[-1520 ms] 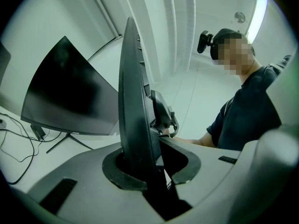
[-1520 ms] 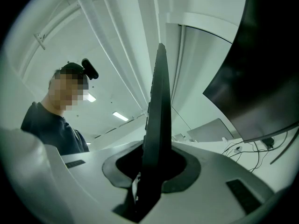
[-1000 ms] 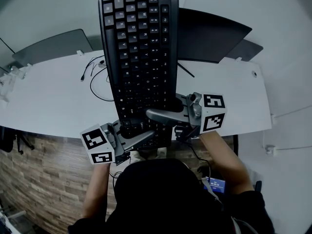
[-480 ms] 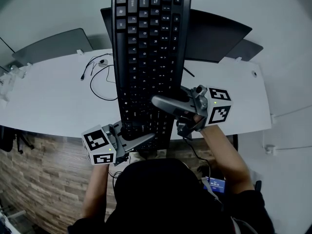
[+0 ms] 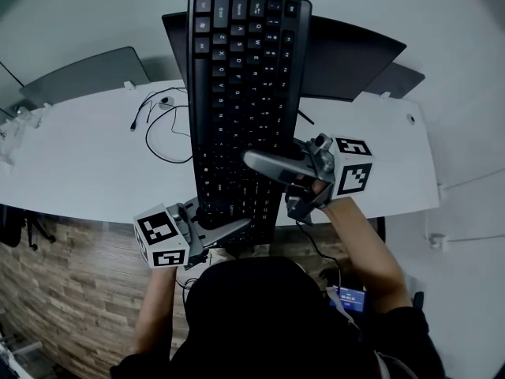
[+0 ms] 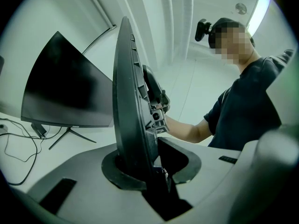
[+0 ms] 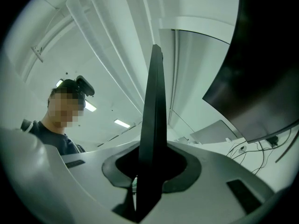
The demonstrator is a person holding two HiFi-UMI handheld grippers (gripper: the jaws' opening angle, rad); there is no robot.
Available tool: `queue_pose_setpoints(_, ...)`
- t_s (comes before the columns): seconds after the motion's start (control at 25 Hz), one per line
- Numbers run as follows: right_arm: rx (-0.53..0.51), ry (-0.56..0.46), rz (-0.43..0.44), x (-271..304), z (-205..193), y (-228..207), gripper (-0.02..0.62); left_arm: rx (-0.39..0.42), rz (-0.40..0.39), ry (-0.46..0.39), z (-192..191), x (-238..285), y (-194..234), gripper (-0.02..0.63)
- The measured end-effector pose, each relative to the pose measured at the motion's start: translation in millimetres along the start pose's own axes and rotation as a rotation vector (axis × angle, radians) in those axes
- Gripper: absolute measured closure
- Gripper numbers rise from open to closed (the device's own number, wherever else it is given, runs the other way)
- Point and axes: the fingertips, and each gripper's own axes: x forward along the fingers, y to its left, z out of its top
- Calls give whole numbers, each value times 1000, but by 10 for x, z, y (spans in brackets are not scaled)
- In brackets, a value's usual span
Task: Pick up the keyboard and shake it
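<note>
Left gripper view shows your left tongs (image 6: pixel 150 174) pressed onto the keyboard (image 6: pixel 131 101), which stands edge-on between the jaws. Your right tongs (image 7: pixel 144 174) pinch the same keyboard by its thin edge. From the head view you hold it in the air above the white table (image 5: pixel 79 164), keys facing you and its length running away from you. The left tongs are at the near left corner and the right tongs on the right side a little further up. On the table lie thin black cables (image 5: pixel 158 133), too tangled to count. Behind it stand one black monitor (image 5: pixel 347 54) and two grey panels (image 5: pixel 87 73). The walls are white, and wood-patterned floor (image 5: pixel 71 290) shows below the table's near edge.
</note>
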Motion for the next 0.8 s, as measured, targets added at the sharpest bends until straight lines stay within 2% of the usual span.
queue_pose_setpoints(0.28, 51, 15, 19, -19, -63, -28, 506, 0, -4, -1, -4, 22, 9, 491)
queue_pose_setpoints(0.52, 33, 22, -44, -15, -63, -64, 517, 0, 10, 3, -6, 19, 20, 491)
queue_pose_setpoints(0.8, 11, 21, -76, -20, -48, -74, 520, -12, 6, 1, -5, 30, 58, 491)
